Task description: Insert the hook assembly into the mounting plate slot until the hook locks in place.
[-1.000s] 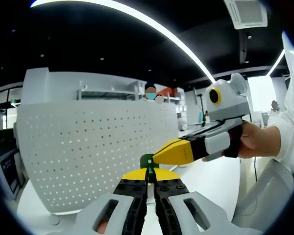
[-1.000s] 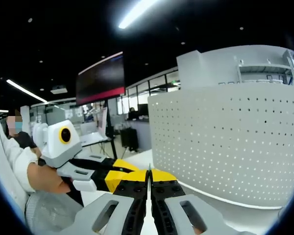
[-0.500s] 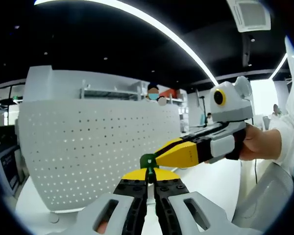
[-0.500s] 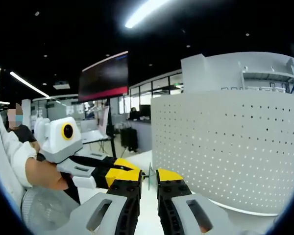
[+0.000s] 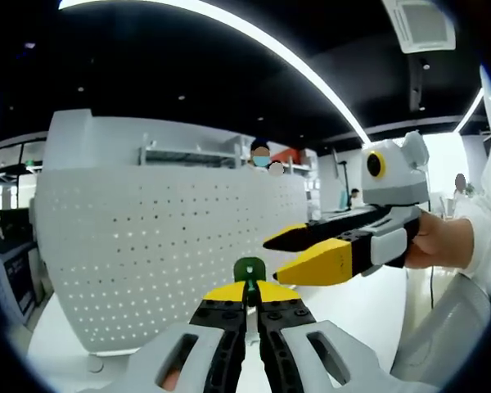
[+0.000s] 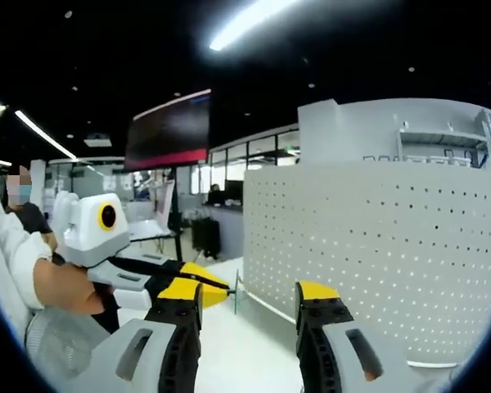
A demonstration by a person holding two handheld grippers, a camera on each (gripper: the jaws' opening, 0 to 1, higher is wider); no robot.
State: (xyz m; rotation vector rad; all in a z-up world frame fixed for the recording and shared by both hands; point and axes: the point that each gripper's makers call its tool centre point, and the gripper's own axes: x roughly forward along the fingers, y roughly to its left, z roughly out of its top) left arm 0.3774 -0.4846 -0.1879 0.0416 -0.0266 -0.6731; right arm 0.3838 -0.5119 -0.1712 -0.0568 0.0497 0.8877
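Observation:
My left gripper (image 5: 251, 288) is shut on a small green hook piece (image 5: 248, 268) that sticks up from its yellow tips. The right gripper (image 5: 275, 259) reaches in from the right, held by a hand; its jaws stand open just right of the hook and apart from it. In the right gripper view, my right gripper (image 6: 250, 301) is wide open with nothing between its fingers. There the left gripper (image 6: 217, 288) comes in from the left, with the thin hook piece (image 6: 237, 291) at its tip. A white perforated panel (image 5: 164, 246) stands behind the hook; the same panel (image 6: 393, 262) is at the right.
A white tabletop (image 5: 352, 299) runs under both grippers. A person's hand and white sleeve (image 5: 450, 241) hold the right gripper. A dark screen (image 6: 168, 131) hangs at the back, and desks stand below it.
My right gripper has opened, let go of the hook piece and drawn back a little. The left gripper stays shut on the hook.

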